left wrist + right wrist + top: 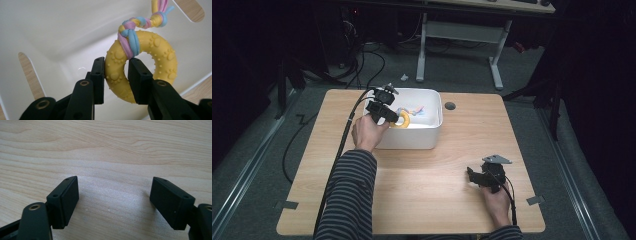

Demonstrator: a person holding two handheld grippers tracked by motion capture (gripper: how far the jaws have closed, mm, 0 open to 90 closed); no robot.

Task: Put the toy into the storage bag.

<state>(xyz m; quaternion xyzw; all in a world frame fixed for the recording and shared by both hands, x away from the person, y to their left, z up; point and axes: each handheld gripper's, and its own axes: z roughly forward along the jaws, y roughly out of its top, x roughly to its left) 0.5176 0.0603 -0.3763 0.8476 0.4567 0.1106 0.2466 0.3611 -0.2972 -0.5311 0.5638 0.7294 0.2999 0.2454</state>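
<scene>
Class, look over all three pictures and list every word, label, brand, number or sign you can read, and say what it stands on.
None: no words, numbers or brand marks can be read anywhere.
The yellow ring toy bears only raised paw prints and dots, no letters.
The white bin, the wooden table and the black tongs carry no readable marking.

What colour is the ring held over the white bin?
Yellow ring, clearest in the left gripper view.

Black tongs [388,116], grey-striped sleeves [347,195]
</scene>
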